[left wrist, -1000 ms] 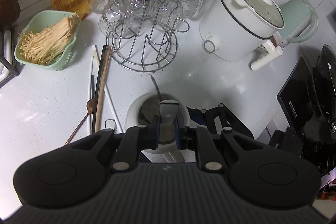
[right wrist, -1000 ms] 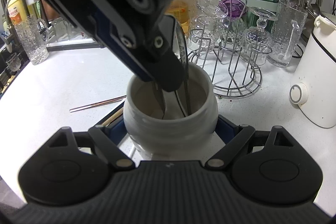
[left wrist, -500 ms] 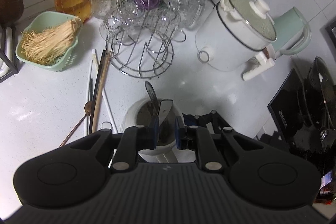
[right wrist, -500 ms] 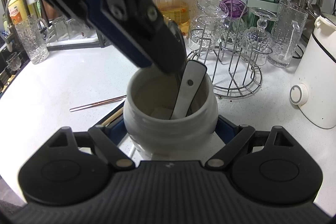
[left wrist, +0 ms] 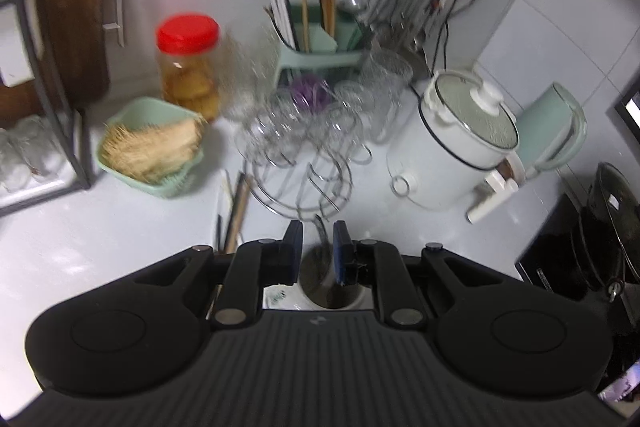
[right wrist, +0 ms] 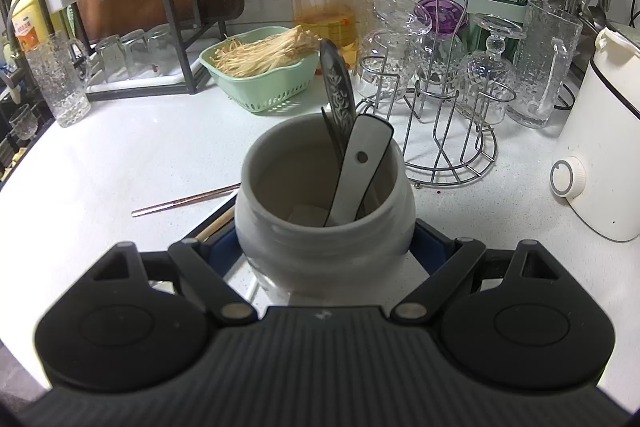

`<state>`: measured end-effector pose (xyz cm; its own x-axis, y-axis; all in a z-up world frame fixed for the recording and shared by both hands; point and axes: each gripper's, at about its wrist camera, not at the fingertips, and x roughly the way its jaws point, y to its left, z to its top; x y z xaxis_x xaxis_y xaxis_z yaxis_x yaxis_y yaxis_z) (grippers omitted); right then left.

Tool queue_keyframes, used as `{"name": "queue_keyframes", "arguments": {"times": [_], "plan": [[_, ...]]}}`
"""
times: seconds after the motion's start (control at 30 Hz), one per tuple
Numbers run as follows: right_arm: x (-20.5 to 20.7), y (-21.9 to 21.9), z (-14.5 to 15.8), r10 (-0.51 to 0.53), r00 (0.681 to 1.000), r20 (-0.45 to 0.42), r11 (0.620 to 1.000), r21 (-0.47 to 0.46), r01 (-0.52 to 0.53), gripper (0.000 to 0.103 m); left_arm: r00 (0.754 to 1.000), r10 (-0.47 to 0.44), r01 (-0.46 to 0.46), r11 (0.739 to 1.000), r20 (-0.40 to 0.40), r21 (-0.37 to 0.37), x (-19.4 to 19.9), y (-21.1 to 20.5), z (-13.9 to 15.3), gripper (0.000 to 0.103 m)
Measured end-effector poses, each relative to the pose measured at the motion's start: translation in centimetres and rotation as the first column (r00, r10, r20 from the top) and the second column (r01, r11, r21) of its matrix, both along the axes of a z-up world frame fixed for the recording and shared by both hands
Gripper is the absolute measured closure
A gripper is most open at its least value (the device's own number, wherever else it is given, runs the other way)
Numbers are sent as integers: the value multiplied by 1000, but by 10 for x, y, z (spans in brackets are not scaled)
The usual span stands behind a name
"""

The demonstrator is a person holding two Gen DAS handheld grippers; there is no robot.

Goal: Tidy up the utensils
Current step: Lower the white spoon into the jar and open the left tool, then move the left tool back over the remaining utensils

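Your right gripper (right wrist: 325,247) grasps the white ceramic jar (right wrist: 324,223) on both sides, its pads pressing the jar wall. Inside the jar a white spoon (right wrist: 360,167) and an engraved metal spoon (right wrist: 340,95) lean on the far rim. Your left gripper (left wrist: 317,247) hangs above the jar, jaws released and only a little apart, with nothing between them. Left of the jar, chopsticks (right wrist: 186,201) lie on the white counter (right wrist: 132,163). Behind the jar stands the wire glass rack (right wrist: 444,131).

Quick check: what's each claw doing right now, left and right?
Left claw: narrowly open, holding nothing.
Right claw: closed around the white jar, holding it.
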<state>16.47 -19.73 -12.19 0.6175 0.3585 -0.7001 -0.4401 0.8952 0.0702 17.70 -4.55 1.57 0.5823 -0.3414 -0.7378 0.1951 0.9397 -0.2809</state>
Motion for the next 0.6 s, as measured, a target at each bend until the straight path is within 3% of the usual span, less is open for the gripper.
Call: {"name": "queue_keyframes", "arguments": {"times": [0.27, 0.6], "plan": [[0, 0, 0, -11, 1000, 3, 1000, 5, 11, 13, 989, 114, -115, 993, 89, -1, -27, 26, 2, 86], [-1, 2, -1, -33, 999, 10, 999, 4, 33, 13, 976, 196, -197, 980, 89, 3, -57, 39, -31, 86]]}}
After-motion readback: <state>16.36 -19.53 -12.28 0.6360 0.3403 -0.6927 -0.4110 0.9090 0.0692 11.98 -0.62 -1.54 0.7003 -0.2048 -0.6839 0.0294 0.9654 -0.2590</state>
